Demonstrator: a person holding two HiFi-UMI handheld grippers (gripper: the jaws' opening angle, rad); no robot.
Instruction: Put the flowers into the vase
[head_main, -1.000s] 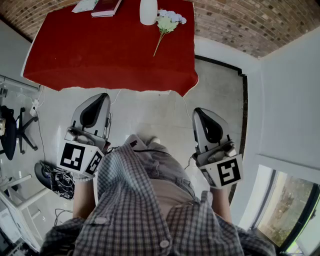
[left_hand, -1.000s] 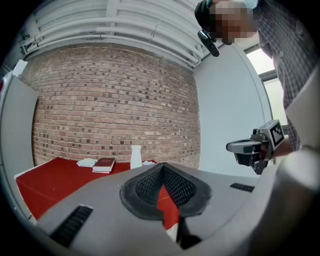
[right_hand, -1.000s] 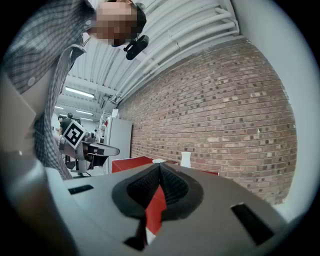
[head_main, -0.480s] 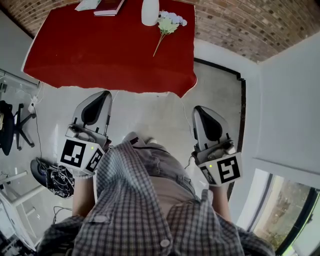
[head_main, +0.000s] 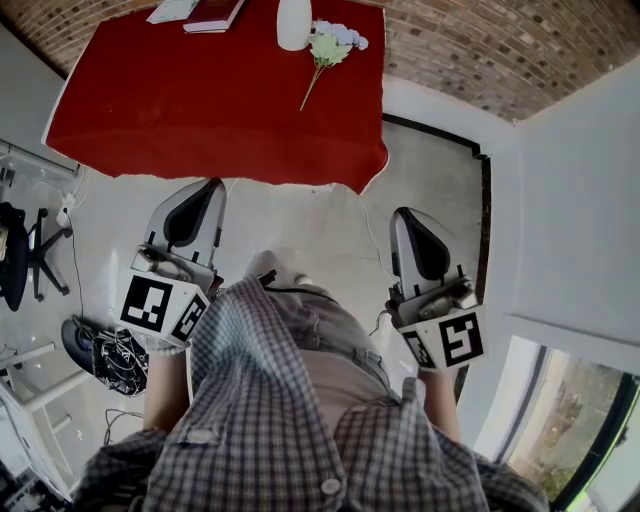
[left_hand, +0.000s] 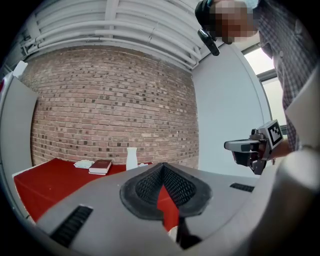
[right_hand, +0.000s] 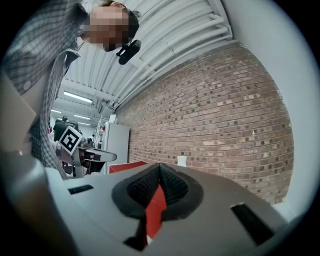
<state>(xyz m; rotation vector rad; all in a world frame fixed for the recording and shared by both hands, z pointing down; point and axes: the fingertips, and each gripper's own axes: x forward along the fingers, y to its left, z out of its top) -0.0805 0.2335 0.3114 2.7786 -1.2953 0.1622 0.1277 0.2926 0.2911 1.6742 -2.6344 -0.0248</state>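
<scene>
The flowers (head_main: 322, 55) lie flat on the red table (head_main: 200, 110), just right of the upright white vase (head_main: 294, 22) near the far edge. Their blossoms point toward the brick wall (head_main: 480, 50), and the thin stem runs back toward the person, slanting a little left. Both claws hang over the floor, well short of the table. The left claw (head_main: 203, 197) and right claw (head_main: 408, 225) each have their jaws pressed together, gripping nothing.
</scene>
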